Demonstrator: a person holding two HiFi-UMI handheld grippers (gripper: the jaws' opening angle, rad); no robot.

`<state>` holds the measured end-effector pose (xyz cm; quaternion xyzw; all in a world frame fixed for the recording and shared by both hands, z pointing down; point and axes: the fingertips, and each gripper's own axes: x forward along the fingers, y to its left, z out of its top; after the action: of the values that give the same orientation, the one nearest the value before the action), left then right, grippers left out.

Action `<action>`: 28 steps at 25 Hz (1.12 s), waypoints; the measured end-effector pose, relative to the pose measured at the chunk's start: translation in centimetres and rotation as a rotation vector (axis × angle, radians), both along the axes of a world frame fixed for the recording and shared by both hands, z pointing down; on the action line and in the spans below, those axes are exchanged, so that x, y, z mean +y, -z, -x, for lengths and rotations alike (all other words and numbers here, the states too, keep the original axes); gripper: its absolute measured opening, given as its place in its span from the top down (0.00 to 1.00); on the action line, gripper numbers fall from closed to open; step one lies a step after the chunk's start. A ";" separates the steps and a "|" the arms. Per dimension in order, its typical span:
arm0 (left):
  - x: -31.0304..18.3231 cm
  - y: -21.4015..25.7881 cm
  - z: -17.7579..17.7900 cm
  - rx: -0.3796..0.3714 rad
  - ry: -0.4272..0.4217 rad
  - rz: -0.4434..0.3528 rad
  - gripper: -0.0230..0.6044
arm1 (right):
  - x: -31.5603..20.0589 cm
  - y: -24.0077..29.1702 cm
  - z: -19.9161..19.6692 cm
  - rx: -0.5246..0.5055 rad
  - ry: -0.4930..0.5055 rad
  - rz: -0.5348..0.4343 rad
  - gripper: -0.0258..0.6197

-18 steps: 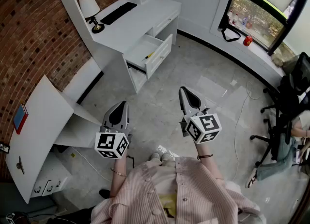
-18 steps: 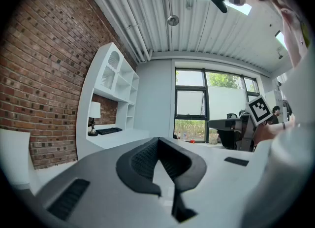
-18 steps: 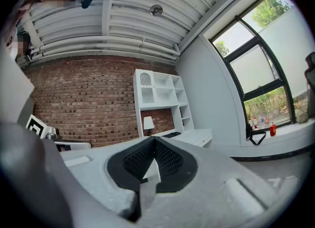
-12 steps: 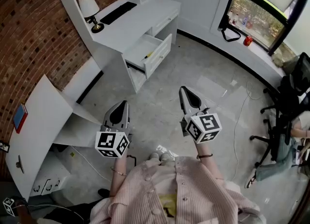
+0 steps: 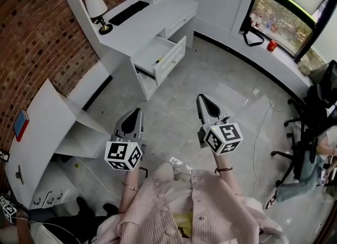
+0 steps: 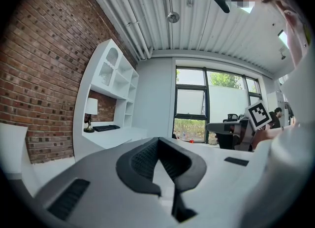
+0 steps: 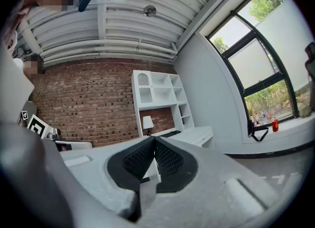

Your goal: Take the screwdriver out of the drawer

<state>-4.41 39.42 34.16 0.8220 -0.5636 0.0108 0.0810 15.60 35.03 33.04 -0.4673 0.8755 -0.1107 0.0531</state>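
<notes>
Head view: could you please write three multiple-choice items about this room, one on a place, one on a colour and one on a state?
1. Where does the lamp stand?
A) on the floor
B) on the desk
C) on the window sill

2. What colour is the keyboard?
A) black
B) red
C) yellow

3. The desk's upper drawer is:
A) shut
B) taken out
C) pulled open

Answers:
1 B, it stands on the white top, beside the keyboard.
2 A, it is dark against the white top.
3 C, its inside shows.
</notes>
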 end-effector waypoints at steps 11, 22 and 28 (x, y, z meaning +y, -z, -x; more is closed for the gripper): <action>-3.6 -1.6 -0.5 0.018 0.005 0.032 0.96 | -4.0 -1.7 0.6 0.000 0.036 0.030 0.92; -13.3 -3.4 1.4 0.043 -0.001 0.069 0.96 | -13.2 -3.8 2.7 0.013 0.031 0.070 0.86; -20.3 -4.2 2.8 0.053 -0.013 0.103 0.96 | -19.8 -4.6 4.5 0.031 0.040 0.101 0.82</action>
<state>-7.16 19.17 38.32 0.8204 -0.5545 0.0189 0.1380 11.07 15.19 37.65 -0.4533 0.8788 -0.1487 0.0138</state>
